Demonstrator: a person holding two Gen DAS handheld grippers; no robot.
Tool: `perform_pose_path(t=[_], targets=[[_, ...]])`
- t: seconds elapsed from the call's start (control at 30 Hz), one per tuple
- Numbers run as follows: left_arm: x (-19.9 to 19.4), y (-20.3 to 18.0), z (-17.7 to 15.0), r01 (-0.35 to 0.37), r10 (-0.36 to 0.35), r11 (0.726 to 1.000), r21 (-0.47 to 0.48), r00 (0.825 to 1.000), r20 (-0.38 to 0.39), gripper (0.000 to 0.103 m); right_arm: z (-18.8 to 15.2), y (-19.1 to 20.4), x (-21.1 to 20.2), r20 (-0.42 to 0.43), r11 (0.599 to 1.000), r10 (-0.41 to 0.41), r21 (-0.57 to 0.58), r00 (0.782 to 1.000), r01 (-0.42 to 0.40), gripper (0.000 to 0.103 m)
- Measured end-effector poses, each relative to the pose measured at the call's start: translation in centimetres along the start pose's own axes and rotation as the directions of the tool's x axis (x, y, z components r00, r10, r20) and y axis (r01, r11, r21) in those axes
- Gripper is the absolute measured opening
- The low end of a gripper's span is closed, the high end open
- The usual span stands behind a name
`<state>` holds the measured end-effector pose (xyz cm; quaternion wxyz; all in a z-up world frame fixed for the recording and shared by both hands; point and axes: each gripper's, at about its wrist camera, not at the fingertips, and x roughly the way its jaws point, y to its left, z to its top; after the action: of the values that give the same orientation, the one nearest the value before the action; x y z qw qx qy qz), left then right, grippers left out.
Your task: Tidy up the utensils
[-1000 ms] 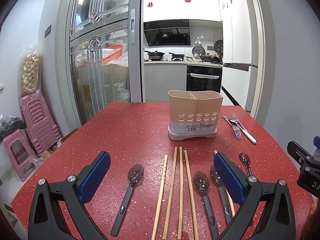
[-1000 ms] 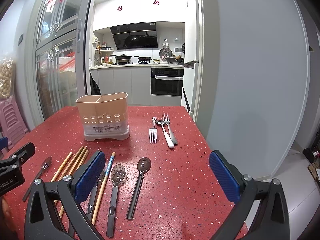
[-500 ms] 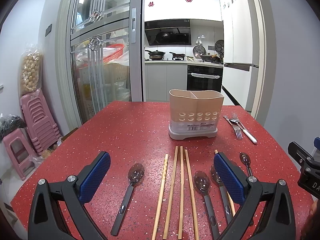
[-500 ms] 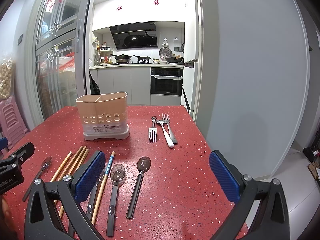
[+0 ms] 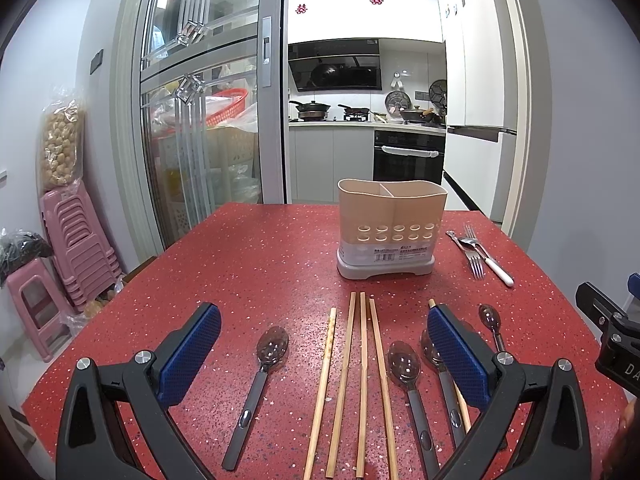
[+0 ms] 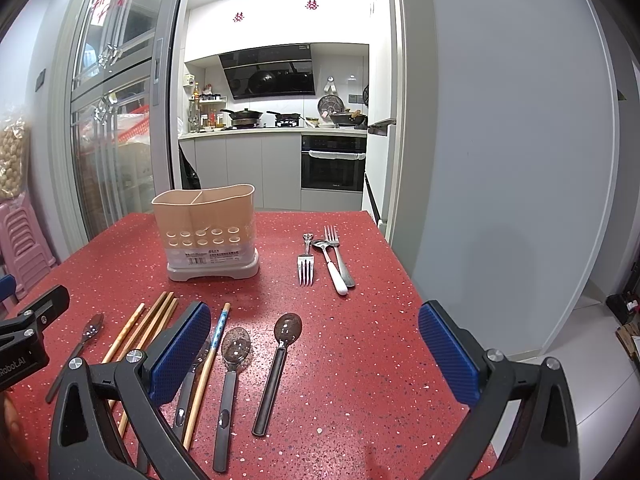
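a: where is the utensil holder now?

b: it stands upright on the red table, toward the far side. it is beige with a grey base, and a wall inside divides it into two compartments. i see nothing sticking out of it.

a: and the utensils?

b: four wooden chopsticks lie side by side in front of the holder, pointing toward it. one dark spoon lies alone at their left. more dark spoons lie at their right, and a chopstick with a blue patterned end lies among them. the forks and a white-handled piece lie apart, at the right of the holder.

a: what about the grippers?

b: the left gripper has its blue pads wide apart, above the chopsticks, and holds nothing. the right gripper is also spread wide and carries nothing. its left pad is over the spoons, its right pad is beyond the table edge.
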<state>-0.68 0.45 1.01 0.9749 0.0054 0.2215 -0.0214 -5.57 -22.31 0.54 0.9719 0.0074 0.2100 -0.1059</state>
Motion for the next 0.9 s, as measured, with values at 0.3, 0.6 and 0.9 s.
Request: perform_pose_path(t=[0.3,0.6,0.9], targets=[[0.02,0.01,0.0,0.0,0.0,1.0,0.001,1.0,0.0,0.103,0.01,-0.01,-0.04,0.001,1.0,0.0,-0.001,1.0,0.0,0.103],[0.03,0.0,-0.03,-0.001,0.001,1.0,0.0,1.0,-0.001,0.103,0.01,0.02,-0.04,0.001,1.0,0.001,-0.001,1.0,-0.001,0.103],[0.01,-0.03,-0.06,-0.001,0.001,1.0,0.001,1.0,0.001,0.103,0.01,0.12,-0.26,0.002,1.0,0.004,-0.004,1.0,-0.004,0.103]])
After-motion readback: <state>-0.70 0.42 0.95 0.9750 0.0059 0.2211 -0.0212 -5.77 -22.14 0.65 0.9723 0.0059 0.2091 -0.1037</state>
